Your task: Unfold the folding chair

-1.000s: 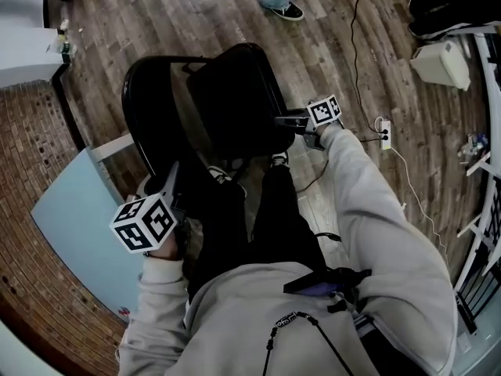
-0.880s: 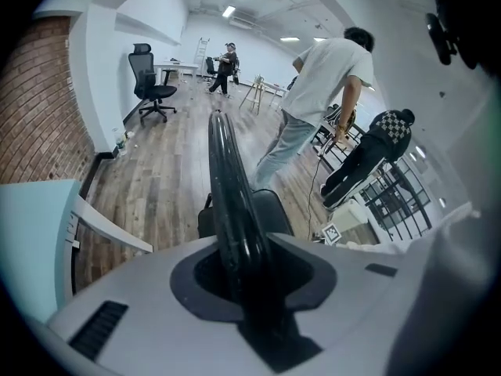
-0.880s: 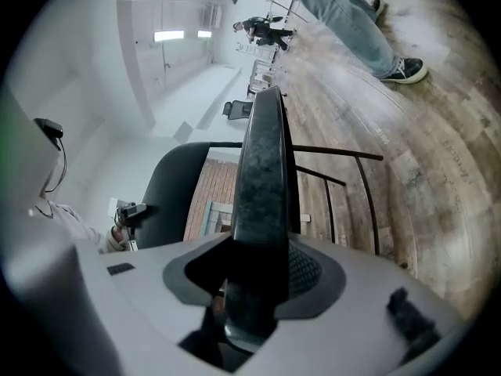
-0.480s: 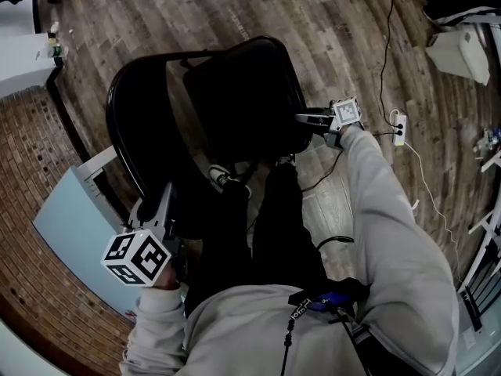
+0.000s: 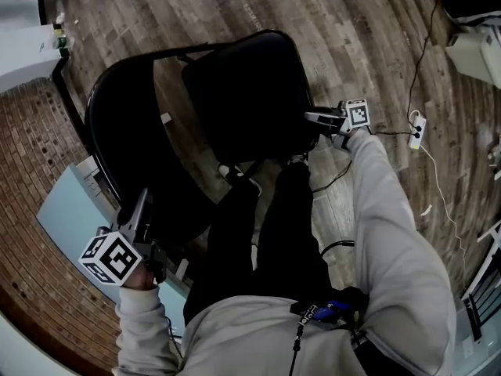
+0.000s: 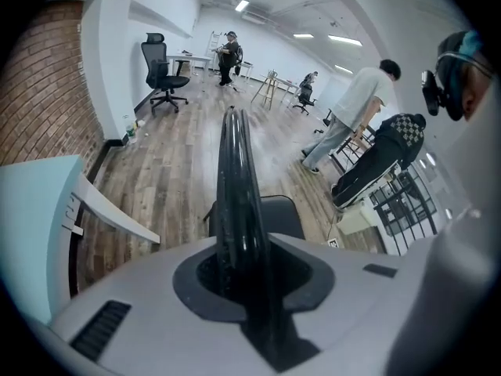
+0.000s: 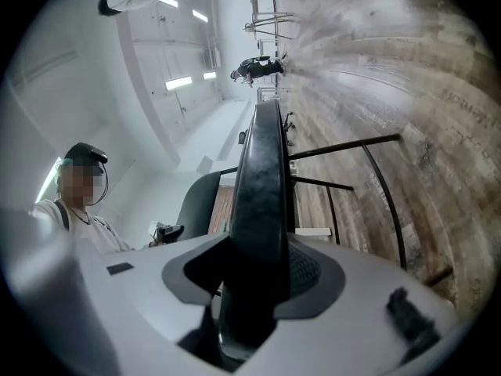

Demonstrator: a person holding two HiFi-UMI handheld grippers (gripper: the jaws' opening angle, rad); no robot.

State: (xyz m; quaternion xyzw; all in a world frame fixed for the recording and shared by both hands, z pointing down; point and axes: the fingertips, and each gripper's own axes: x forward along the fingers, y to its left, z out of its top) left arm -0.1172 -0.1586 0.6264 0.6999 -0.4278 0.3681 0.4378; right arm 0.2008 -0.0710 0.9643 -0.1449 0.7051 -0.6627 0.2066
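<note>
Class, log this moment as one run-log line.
left gripper: shut on backrest rim, jaws just closed further | right gripper: shut on seat edge | folding chair: partly unfolded

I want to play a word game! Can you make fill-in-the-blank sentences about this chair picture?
1. The folding chair is coloured ___.
2. The right hand-held gripper is shut on the chair's ___.
3. The floor has ___ planks.
4. The wall is built of ___.
Missing words: black; seat; wooden; brick.
</note>
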